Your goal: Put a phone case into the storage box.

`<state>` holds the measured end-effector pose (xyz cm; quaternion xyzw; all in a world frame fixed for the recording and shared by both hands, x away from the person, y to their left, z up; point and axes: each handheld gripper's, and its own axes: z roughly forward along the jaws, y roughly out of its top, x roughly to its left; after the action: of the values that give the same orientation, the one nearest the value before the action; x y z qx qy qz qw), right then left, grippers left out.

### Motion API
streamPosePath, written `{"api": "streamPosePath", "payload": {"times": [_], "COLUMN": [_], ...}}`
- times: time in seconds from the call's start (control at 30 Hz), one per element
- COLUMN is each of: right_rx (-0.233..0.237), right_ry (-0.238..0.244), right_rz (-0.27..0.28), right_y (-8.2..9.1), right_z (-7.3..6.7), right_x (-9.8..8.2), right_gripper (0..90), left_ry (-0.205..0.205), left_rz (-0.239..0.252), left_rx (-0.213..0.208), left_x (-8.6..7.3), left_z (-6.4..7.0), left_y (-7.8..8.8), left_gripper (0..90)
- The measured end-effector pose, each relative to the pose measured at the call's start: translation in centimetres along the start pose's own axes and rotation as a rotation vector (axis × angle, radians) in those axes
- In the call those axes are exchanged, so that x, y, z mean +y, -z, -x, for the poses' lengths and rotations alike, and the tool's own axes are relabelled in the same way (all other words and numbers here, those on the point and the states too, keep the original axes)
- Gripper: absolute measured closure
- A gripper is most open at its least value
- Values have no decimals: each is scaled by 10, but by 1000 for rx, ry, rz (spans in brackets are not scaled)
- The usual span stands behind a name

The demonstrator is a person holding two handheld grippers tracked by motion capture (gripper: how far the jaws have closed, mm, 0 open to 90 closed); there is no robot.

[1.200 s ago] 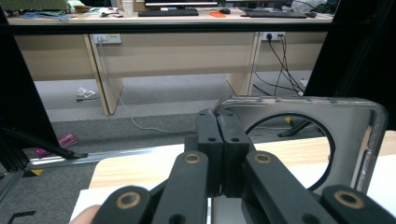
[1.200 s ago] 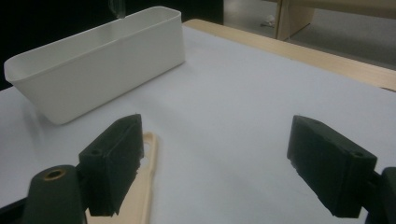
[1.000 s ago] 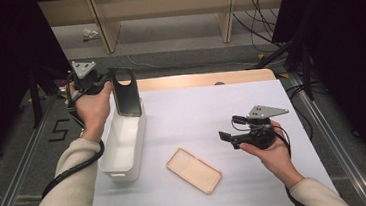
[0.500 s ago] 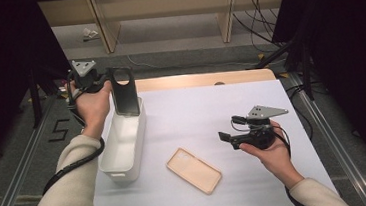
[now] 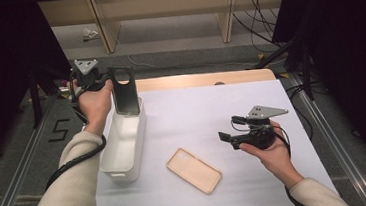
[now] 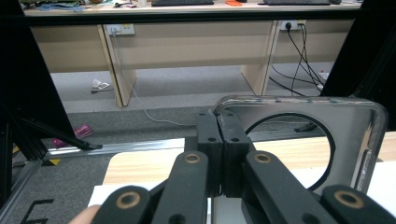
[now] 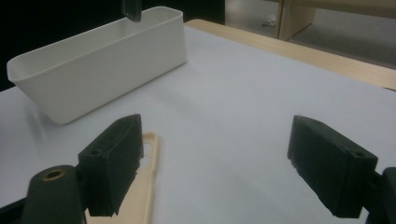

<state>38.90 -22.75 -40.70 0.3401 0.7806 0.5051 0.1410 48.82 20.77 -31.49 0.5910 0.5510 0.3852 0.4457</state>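
1. Over the far end of the long white plastic bin (image 5: 124, 138), we see the left gripper (image 5: 110, 84) holding a dark, glossy phone case with a round camera cut-out (image 5: 124, 90) upright, its lower edge dipping just inside the bin's rim.
2. In the left gripper view, we find the two black jaws pressed together on the case's left edge (image 6: 299, 135), so the left gripper (image 6: 217, 144) is clamped on it.
3. Near the middle of the white table sheet (image 5: 212, 110), we see a flat beige phone case (image 5: 194, 170) lying open side up, just beside the bin and apart from it.
4. At the right of the table, we see the right gripper (image 5: 223, 137) held above the sheet, pointing towards the bin.
5. In the right gripper view, its jaws (image 7: 215, 163) stand wide apart with nothing between them; the beige case (image 7: 140, 186) lies under the left jaw.
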Motion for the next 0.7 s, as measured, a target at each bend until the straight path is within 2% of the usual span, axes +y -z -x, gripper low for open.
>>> {"api": "streamPosePath", "payload": {"times": [0.7], "right_rx": [5], "right_ry": [1], "right_rz": [-3], "right_y": [0], "right_z": [0], "right_x": [0], "right_gripper": [189], "left_ry": [6], "left_rz": [-17], "left_rx": [25], "left_x": [-6], "left_z": [-10], "left_y": [-18], "left_gripper": [888]}}
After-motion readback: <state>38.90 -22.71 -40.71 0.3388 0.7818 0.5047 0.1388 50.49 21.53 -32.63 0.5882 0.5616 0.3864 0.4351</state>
